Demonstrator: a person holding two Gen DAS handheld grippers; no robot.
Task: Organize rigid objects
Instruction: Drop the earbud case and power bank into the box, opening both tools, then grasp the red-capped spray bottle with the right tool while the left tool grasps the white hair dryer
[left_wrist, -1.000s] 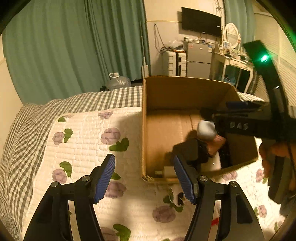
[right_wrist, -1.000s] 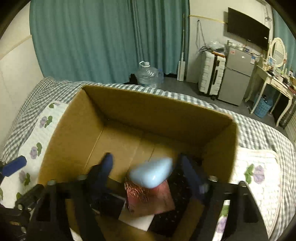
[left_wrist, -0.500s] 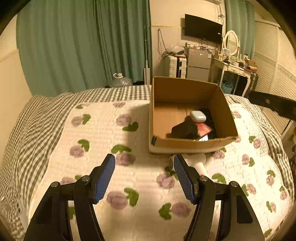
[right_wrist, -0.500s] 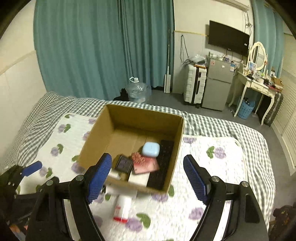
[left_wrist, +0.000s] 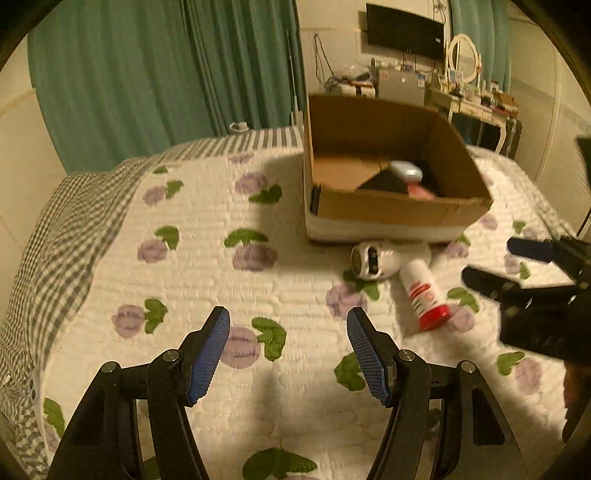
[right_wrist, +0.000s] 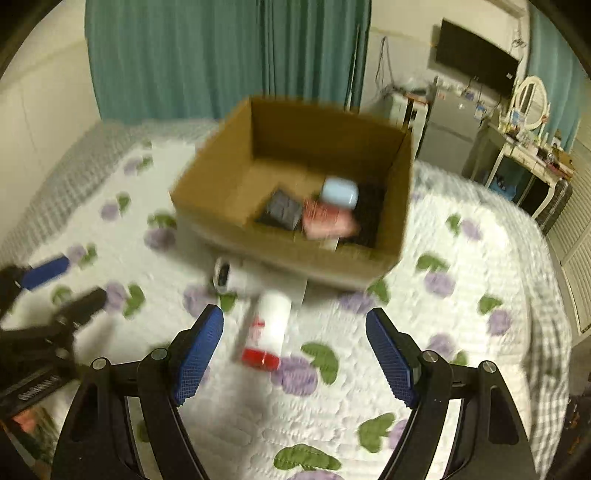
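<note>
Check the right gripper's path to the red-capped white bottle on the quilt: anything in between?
Nothing visible. The right gripper is open, and the bottle lies on bare quilt just ahead, cap toward it. The white device and cardboard box lie beyond.

Cardboard box (left_wrist: 388, 212) matt brown; quilt (left_wrist: 207, 266) stitched cloth; white bottle (right_wrist: 271, 319) smooth plastic; gripper pads (right_wrist: 389, 356) ribbed blue.

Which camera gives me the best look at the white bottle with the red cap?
The left wrist view: the bottle lies sharp on the quilt, label and red cap clear. The right wrist view shows it blurred between the open right gripper fingers.
</note>
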